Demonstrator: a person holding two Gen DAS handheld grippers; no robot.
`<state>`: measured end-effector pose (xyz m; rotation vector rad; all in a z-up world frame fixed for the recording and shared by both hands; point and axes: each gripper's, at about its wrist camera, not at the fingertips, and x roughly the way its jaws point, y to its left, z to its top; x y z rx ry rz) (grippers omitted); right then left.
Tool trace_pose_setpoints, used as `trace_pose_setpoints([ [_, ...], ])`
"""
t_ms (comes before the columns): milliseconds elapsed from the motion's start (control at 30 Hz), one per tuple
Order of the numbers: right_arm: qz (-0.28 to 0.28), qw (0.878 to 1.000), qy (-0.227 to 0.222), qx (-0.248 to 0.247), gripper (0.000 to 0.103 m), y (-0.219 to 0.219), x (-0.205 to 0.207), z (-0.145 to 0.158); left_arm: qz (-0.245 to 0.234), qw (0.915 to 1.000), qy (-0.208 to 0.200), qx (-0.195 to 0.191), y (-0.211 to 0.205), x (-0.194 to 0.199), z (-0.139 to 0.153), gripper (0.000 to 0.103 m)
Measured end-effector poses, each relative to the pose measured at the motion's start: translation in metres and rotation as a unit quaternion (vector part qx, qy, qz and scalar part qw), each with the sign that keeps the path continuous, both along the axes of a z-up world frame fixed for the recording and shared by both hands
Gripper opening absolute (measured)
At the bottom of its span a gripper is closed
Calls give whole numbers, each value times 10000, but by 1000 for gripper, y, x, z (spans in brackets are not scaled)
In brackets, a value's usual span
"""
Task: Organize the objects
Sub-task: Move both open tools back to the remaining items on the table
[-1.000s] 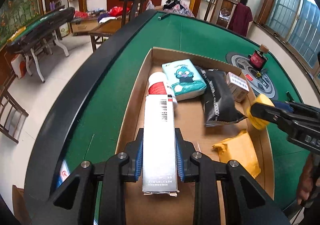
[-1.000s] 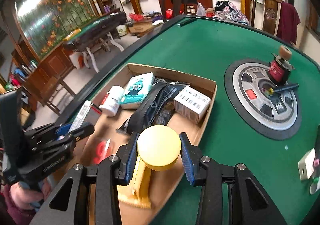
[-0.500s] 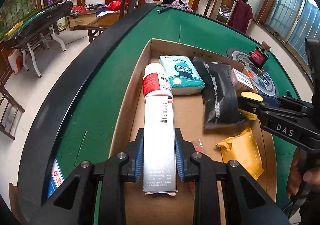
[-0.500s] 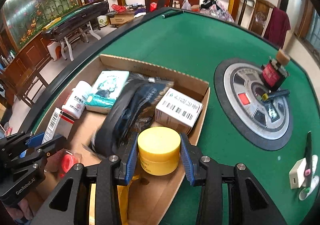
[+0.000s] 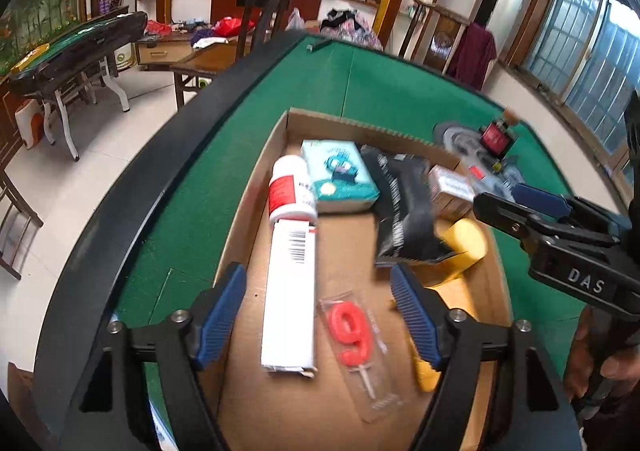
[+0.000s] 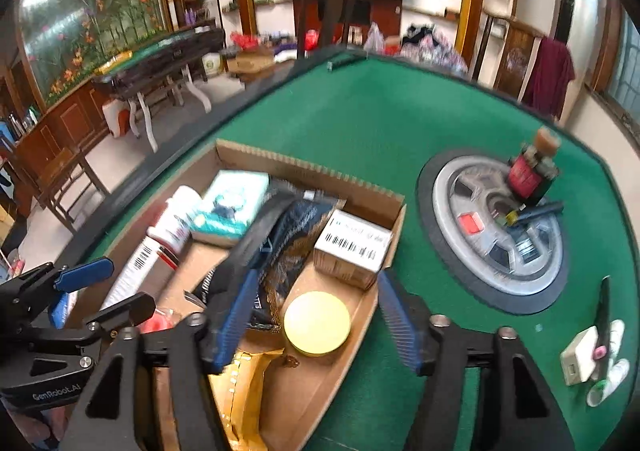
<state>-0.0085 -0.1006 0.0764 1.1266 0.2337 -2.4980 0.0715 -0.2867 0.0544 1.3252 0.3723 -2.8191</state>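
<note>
Two handheld grippers hover with jaws apart over one cardboard box (image 5: 256, 187) of sorted items on a green felt table (image 6: 380, 119).

The left gripper (image 5: 318, 315) has just opened; one long white carton (image 5: 290, 299) lies loose between its blue pads, touching neither. The right gripper (image 6: 312, 321) has likewise just opened over one yellow jar (image 6: 317, 322), which sits in the box free of its pads. From the carton: one white bottle (image 5: 289, 193) at 12 o'clock, one teal packet (image 5: 340, 175) at 1, one red "9" candle (image 5: 354, 329) at 4.
</note>
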Motion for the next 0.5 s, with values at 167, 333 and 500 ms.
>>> trace_pose_setpoints([
  [167,-214,9994,242,-131,88,36,16,18,91,9991,365,176,3,24,29,86],
  [333,-704,9970,48,-330,89,99,24,15,-139,9985,417,316,26,34,45,88],
  [500,-1317,9898,-33,-535,89,171,35,11,-691,9960,367,441,68,35,51,88],
])
